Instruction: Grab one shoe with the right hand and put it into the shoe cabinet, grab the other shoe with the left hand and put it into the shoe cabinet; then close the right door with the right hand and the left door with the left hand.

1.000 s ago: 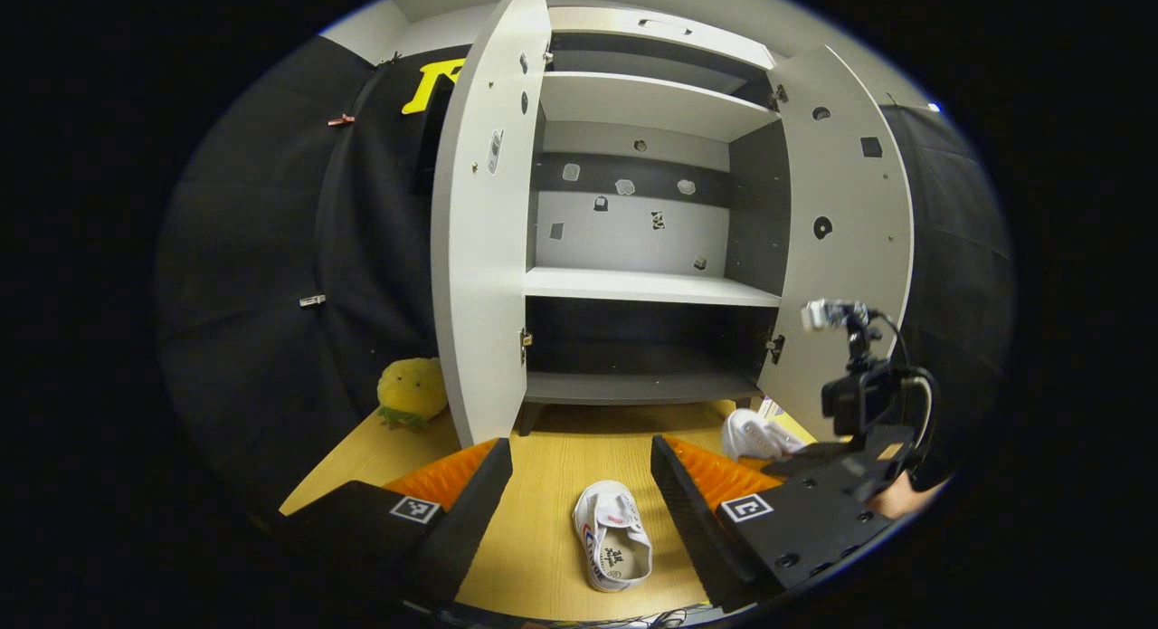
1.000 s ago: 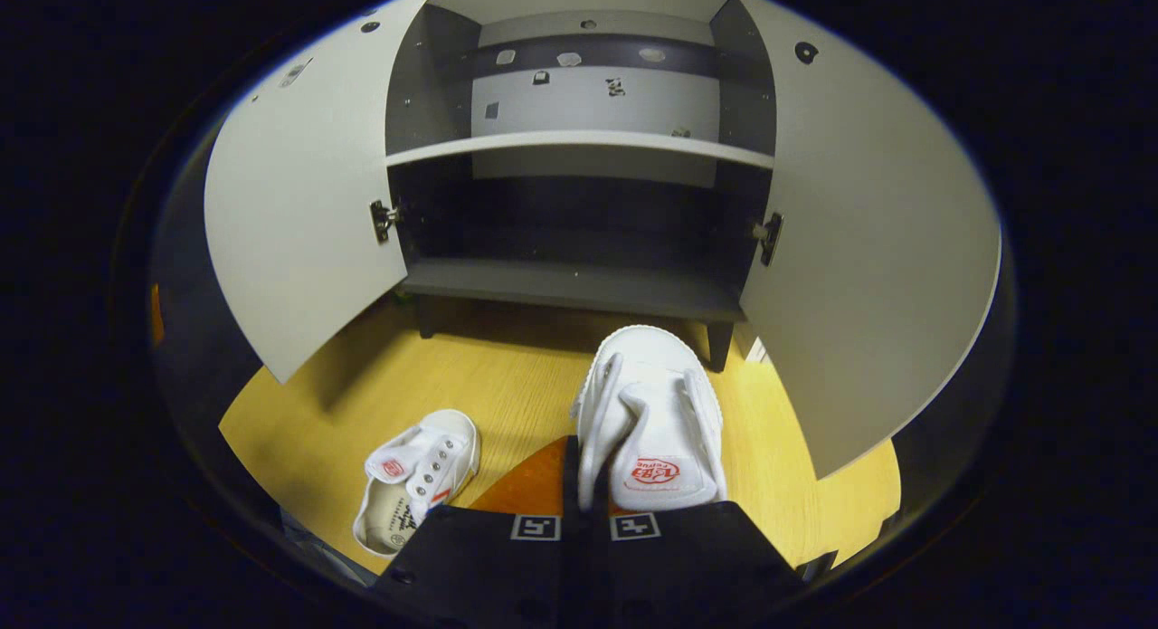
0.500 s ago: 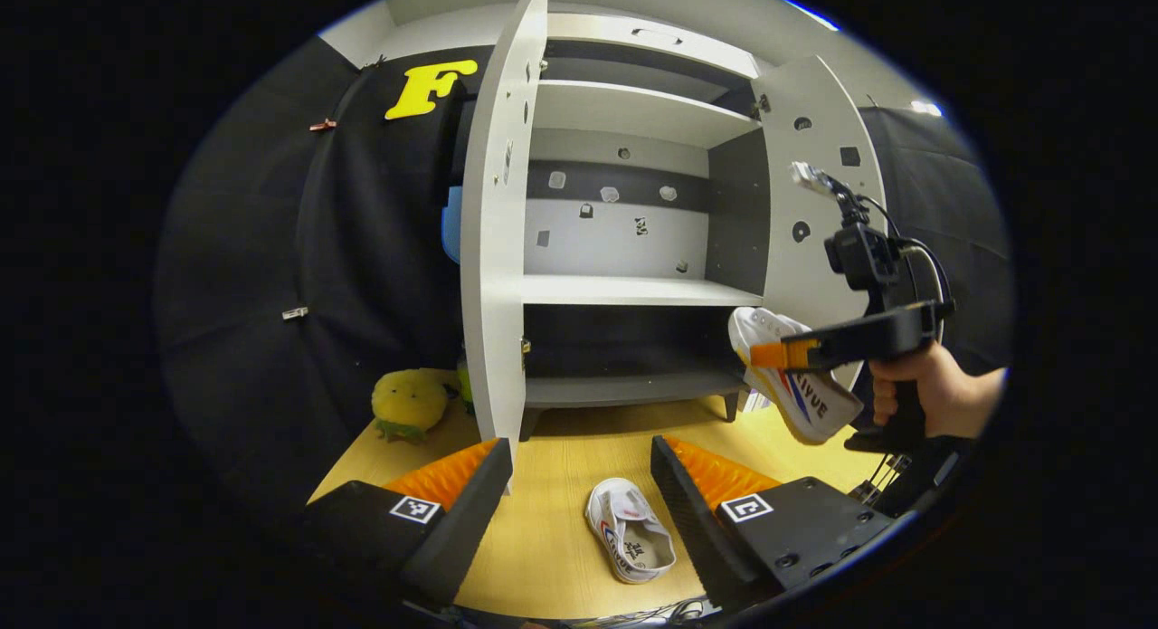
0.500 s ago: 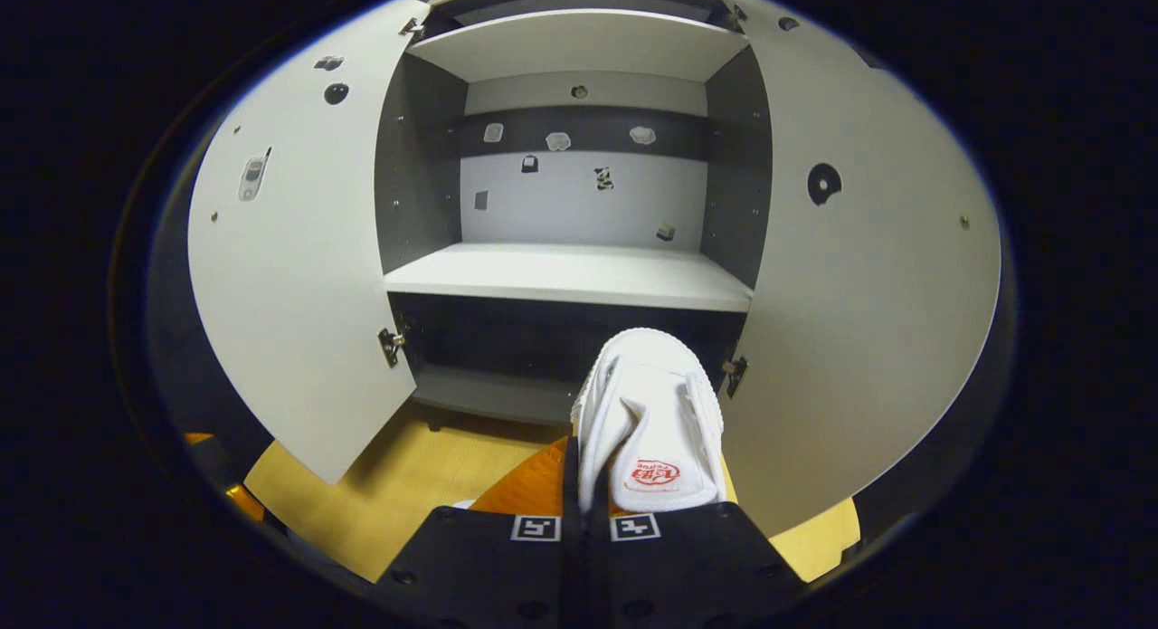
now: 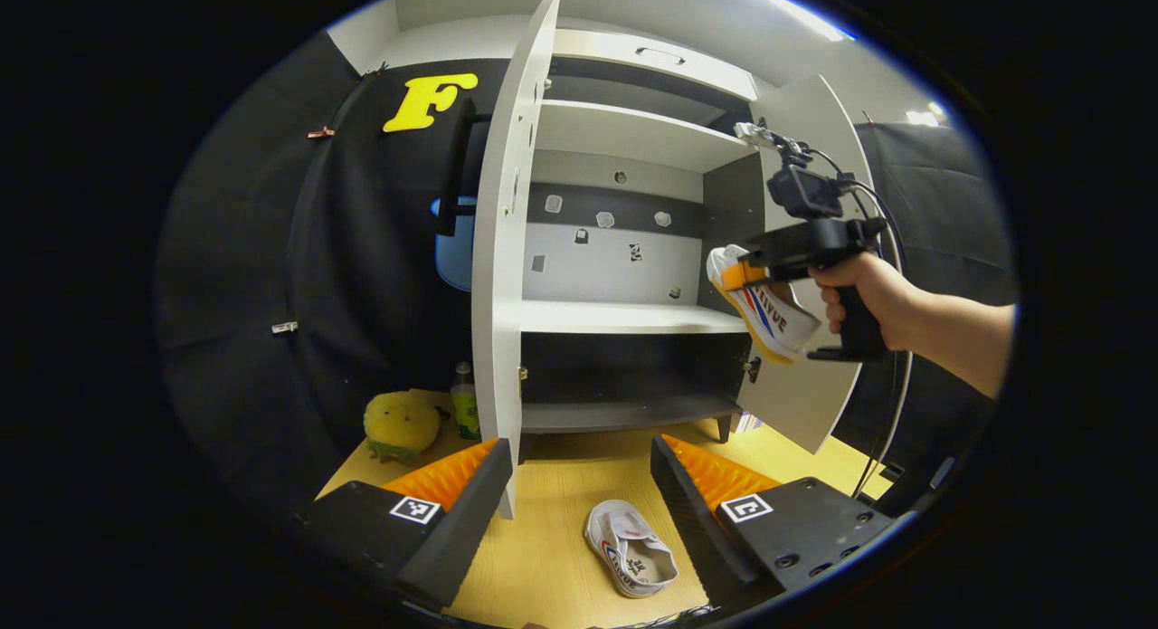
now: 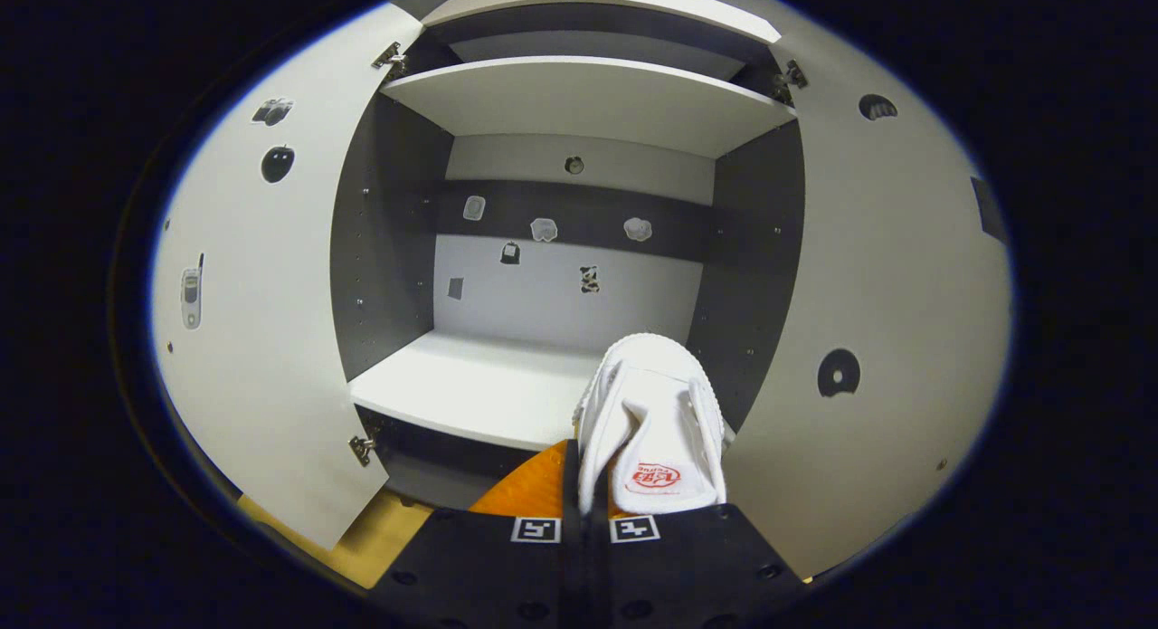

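R gripper (image 6: 586, 498): fingers pinched tight on white canvas shoe (image 6: 653, 430), red logo on tongue, held up level w/ cabinet (image 6: 579, 104) mid shelf.
L gripper (image 5: 579, 511): fingers wide apart, holding nothing.
2nd shoe (image 5: 631, 561): on wood-grain floor (image 5: 552, 557), between L fingers.
Doors: both open.
Writing: side of held shoe, partly hidden.

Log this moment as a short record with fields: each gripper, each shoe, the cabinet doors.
right gripper: jaws shut on the held shoe, raised before the middle shelf
left gripper: jaws open, holding nothing
second shoe: lying on the wooden floor, between the open jaws as seen in the left gripper view
cabinet doors: left door and right door both open
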`<state>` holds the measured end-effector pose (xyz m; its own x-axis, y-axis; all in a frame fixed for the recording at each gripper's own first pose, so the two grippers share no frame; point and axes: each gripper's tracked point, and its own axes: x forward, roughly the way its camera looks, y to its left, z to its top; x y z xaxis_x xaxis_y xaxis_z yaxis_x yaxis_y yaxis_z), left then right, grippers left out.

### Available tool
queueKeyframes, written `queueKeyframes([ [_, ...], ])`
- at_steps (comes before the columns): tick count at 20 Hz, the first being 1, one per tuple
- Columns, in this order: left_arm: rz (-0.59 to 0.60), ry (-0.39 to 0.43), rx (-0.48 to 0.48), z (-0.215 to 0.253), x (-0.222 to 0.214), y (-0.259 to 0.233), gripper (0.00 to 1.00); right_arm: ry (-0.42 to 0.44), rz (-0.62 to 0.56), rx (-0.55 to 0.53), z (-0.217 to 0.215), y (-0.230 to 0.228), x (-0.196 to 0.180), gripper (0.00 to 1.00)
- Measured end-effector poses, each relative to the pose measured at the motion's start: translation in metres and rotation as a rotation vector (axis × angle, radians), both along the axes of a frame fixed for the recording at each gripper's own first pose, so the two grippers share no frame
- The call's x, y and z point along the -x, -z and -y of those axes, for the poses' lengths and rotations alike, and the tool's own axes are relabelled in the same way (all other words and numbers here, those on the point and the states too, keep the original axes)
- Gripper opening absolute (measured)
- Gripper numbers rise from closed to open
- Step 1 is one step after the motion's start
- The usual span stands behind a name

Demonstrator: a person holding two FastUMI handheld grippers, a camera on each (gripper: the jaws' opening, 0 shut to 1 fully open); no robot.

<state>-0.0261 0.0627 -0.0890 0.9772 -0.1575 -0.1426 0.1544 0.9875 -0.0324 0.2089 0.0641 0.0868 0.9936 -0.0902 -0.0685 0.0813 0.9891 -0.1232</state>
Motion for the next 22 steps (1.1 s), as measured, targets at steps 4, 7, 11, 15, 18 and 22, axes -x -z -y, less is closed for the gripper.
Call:
queueKeyframes([
  [4,0.002,-0.046,-0.002,-0.003,-0.01,-0.003,0.96,-0.017,0.044,0.084,0.008,-0.035,-0.053,0.05],
  [7,-0.001,-0.104,-0.001,-0.006,-0.018,-0.005,0.96,-0.048,0.038,0.104,0.008,-0.043,-0.096,0.05],
  [11,-0.016,-0.168,-0.026,-0.006,-0.025,-0.005,0.96,-0.09,-0.006,0.124,0.007,-0.034,-0.153,0.05],
  [15,-0.034,-0.233,-0.054,-0.006,-0.031,-0.004,0.96,-0.077,-0.08,0.141,0.017,-0.009,-0.201,0.05],
  [18,-0.031,-0.298,-0.037,-0.009,-0.034,-0.01,0.96,-0.058,-0.153,0.143,0.026,0.016,-0.227,0.05],
  [22,-0.021,-0.357,-0.013,-0.013,-0.032,-0.016,0.96,-0.055,-0.223,0.108,0.029,0.032,-0.247,0.05],
])
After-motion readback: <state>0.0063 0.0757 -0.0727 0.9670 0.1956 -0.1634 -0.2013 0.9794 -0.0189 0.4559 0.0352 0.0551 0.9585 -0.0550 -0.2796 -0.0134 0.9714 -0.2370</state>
